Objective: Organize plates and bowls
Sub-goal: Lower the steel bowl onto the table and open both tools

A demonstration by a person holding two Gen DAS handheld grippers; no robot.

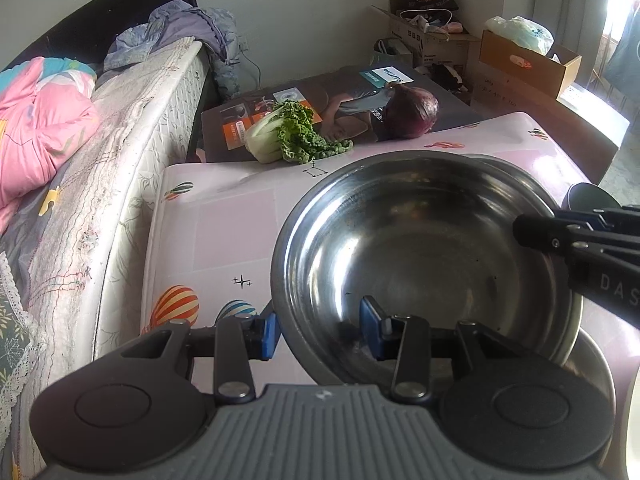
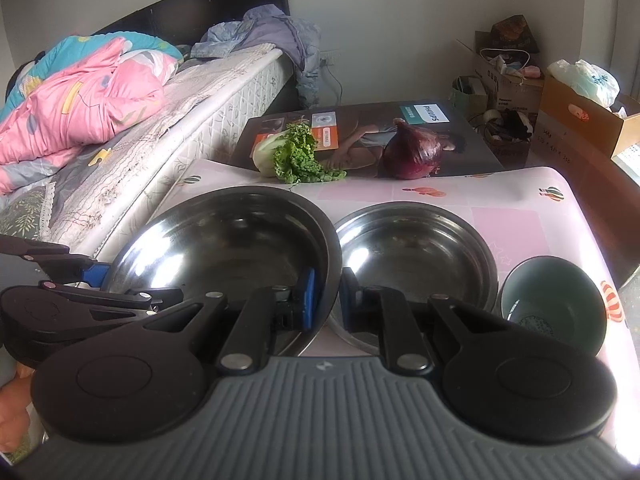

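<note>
Your left gripper (image 1: 316, 330) and right gripper (image 2: 326, 300) each clamp the rim of the large steel bowl (image 2: 224, 240), which sits empty above the pink table (image 2: 512, 208). Only your right view shows the smaller steel bowl (image 2: 416, 252) and the teal cup (image 2: 556, 304), both empty, just beside it.

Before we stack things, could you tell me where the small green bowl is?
In the right wrist view, the green bowl sits at right, beside the smaller steel bowl.
</note>
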